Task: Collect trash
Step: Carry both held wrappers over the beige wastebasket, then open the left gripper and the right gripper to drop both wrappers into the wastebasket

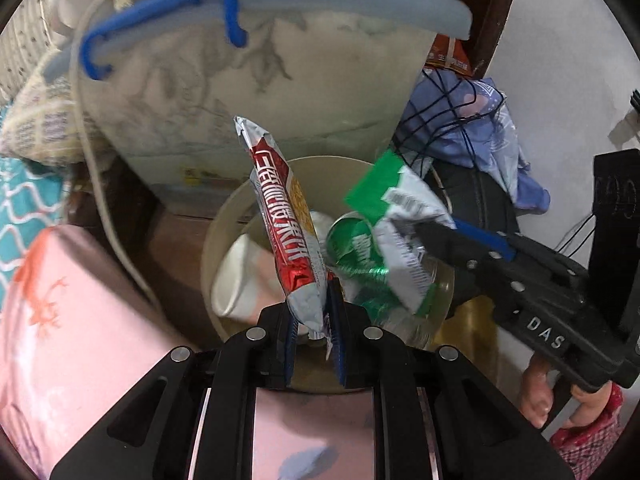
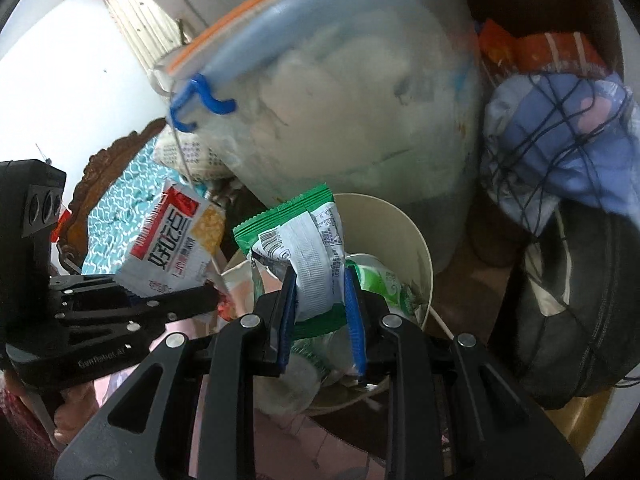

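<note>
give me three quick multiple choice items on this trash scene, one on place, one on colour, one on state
1. Where is the round cream bin?
A. in front of the big clear storage tub
B. on a shelf
C. inside the tub

2. What colours does the wrapper held by the left gripper show?
A. blue and yellow
B. red and silver
C. black

3. The right gripper is:
A. open, empty
B. shut on a green and white packet
C. shut on a cup

Answers: 1 A, the tub rises just behind the bin; 2 B, red print on silver foil; 3 B, the pads pinch it.
</note>
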Action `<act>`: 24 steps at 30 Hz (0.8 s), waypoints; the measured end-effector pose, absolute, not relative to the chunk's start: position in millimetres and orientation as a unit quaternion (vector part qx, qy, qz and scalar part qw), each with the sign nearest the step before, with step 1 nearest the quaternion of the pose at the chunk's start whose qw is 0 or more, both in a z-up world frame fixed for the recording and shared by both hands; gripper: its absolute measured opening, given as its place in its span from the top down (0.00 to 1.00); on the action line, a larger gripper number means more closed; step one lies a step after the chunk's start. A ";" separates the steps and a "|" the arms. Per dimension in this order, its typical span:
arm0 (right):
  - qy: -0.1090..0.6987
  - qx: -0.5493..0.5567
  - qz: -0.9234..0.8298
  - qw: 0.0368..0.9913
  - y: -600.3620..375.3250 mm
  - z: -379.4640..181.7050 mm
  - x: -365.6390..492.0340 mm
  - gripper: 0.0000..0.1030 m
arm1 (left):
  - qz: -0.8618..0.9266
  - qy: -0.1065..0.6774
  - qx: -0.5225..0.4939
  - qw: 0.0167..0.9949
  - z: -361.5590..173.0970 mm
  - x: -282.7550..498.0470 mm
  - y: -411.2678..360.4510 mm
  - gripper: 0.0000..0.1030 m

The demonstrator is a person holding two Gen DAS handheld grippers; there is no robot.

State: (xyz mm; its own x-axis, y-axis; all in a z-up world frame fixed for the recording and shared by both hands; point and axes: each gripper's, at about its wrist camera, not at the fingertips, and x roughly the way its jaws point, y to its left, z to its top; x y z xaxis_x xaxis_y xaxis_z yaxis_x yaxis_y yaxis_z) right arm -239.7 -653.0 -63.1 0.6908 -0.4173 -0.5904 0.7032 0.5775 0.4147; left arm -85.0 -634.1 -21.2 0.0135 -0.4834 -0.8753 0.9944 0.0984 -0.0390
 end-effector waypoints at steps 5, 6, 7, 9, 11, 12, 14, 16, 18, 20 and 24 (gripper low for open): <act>0.250 0.316 -0.334 0.852 -666.5 -68.0 -227.5 0.72 | -0.587 0.413 0.330 0.613 -41.8 -83.9 -659.2 0.80; 0.258 0.311 -0.334 0.852 -668.1 -69.2 -223.8 0.71 | -0.587 0.416 0.330 0.611 -44.8 -84.2 -662.0 0.74; 0.263 0.310 -0.333 0.851 -669.2 -70.3 -221.8 0.70 | -0.583 0.419 0.332 0.612 -47.6 -84.1 -664.9 0.58; 0.267 0.310 -0.340 0.847 -671.4 -71.3 -221.0 0.69 | -0.563 0.418 0.335 0.630 -50.8 -80.4 -668.3 0.47; 0.262 0.317 -0.339 0.846 -673.4 -71.8 -222.7 0.62 | -0.563 0.433 0.321 0.626 -52.5 -72.1 -667.6 0.44; 0.259 0.314 -0.343 0.846 -672.6 -70.9 -223.6 0.54 | -0.563 0.438 0.315 0.626 -52.1 -69.2 -665.8 0.44; 0.254 0.306 -0.350 0.848 -671.5 -69.3 -223.3 0.46 | -0.563 0.438 0.306 0.630 -48.7 -64.5 -660.0 0.41; 0.255 0.303 -0.347 0.850 -669.8 -68.1 -221.0 0.45 | -0.566 0.439 0.295 0.632 -44.0 -60.4 -652.0 0.40; 0.255 0.300 -0.346 0.852 -667.7 -67.2 -218.3 0.45 | -0.569 0.439 0.287 0.633 -40.5 -56.8 -644.9 0.40; 0.257 0.296 -0.342 0.854 -664.9 -66.6 -215.1 0.45 | -0.568 0.436 0.282 0.638 -36.8 -56.9 -637.1 0.40; 0.249 0.296 -0.343 0.856 -656.8 -63.2 -216.4 0.45 | -0.569 0.429 0.275 0.645 -29.7 -56.2 -621.9 0.40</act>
